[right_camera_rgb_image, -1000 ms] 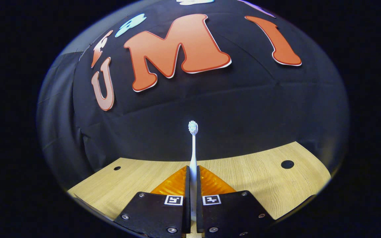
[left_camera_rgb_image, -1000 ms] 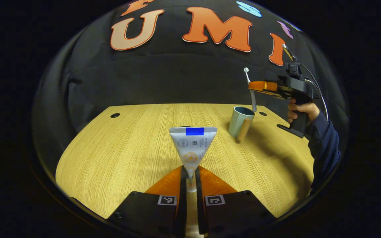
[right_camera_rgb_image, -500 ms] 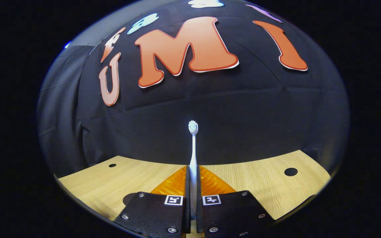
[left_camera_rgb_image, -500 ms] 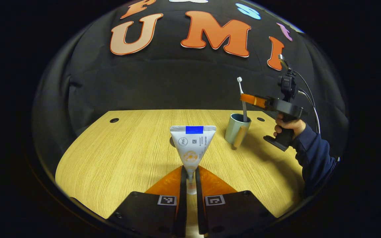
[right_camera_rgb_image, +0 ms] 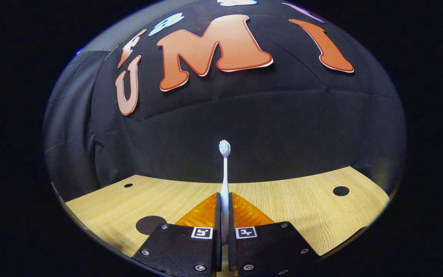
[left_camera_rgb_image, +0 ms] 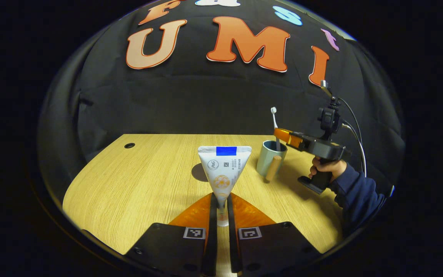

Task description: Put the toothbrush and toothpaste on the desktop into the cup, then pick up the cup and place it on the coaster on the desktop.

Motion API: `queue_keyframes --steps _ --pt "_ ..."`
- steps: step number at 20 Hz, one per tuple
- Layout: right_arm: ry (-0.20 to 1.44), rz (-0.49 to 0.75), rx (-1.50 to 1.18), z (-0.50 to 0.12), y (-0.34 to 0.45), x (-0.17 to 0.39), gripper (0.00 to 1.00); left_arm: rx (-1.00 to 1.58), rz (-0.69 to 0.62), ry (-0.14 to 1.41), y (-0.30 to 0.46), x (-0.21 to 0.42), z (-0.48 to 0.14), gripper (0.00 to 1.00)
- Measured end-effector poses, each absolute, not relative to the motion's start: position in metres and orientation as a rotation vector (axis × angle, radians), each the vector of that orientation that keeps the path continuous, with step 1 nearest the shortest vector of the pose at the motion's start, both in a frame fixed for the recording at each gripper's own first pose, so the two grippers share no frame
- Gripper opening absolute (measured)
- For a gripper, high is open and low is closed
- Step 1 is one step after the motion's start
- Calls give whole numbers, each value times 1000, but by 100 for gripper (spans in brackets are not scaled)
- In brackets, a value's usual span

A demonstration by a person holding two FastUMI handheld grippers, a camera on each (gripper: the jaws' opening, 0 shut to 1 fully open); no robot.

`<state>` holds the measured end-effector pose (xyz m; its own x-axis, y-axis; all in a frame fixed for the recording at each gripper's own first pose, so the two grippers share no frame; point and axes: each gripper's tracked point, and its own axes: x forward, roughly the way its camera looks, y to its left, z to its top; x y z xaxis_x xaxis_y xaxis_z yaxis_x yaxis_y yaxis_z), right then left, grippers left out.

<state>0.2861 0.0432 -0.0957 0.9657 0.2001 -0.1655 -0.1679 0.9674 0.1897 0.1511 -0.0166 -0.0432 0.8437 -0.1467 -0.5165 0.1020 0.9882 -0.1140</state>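
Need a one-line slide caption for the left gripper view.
Left tool grips the toothpaste while the right tool lowers the toothbrush into the cup.

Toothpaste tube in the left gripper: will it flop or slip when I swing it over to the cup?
The toothpaste tube stands straight from the shut left gripper, so it probably stays fairly stiff. The grip is on the narrow cap end with the wide end free, so it may sway or slip.

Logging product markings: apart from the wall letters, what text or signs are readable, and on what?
Toothpaste tube: round logo and small print, too small to read.
Left tool: two black-and-white square markers, no words.
Right tool: two square markers, no words.
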Motion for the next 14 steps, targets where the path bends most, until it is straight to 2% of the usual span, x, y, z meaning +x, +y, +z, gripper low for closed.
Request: queue_keyframes --steps 14 --pt "190 186 195 -87 21 266 10 -124 -241 406 -61 233 -6 17"
